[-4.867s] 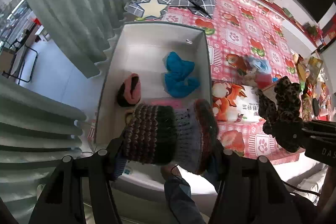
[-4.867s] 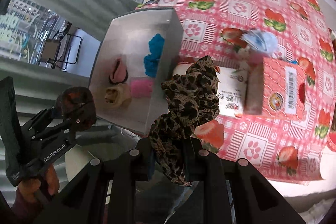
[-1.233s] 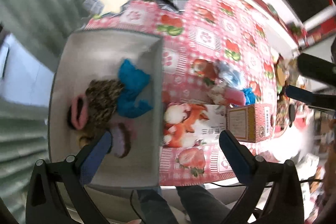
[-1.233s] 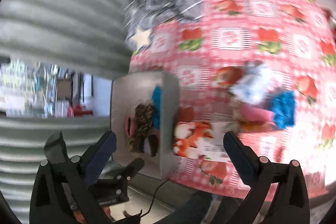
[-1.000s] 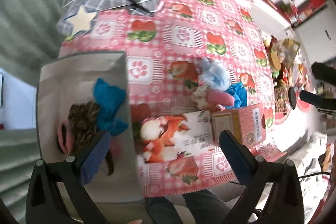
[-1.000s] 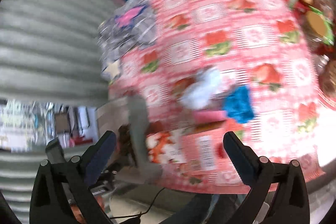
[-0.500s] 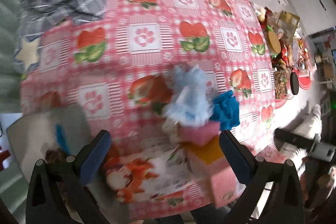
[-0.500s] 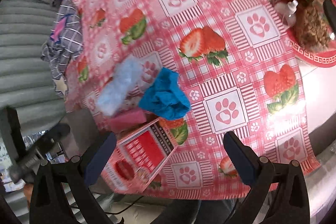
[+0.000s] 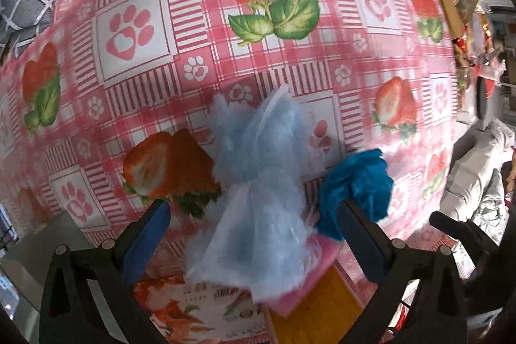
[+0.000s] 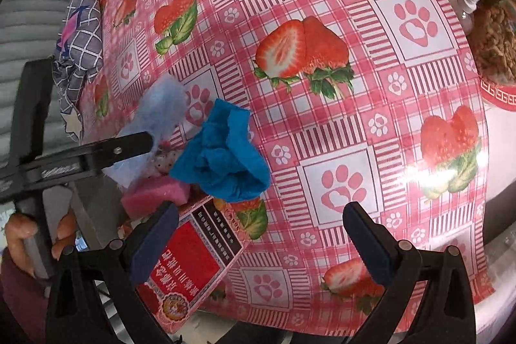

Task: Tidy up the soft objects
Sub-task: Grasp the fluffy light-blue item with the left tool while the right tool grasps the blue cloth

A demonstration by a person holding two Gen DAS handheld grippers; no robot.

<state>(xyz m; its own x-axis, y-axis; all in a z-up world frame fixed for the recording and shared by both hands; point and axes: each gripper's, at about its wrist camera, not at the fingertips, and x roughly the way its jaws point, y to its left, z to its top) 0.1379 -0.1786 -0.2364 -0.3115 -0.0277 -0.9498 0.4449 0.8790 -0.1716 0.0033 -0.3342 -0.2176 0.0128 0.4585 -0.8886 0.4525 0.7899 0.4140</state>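
Both grippers have swung off the bin onto the strawberry tablecloth [image 10: 338, 105], empty, jaws spread wide. Left gripper [image 9: 251, 234] straddles the pale blue fluffy bundle [image 9: 258, 182], possibly bagged; right gripper [image 10: 258, 234] hovers near the bright blue cloth [image 10: 225, 157] beside that bundle. Pick-up step: next, lower and close.
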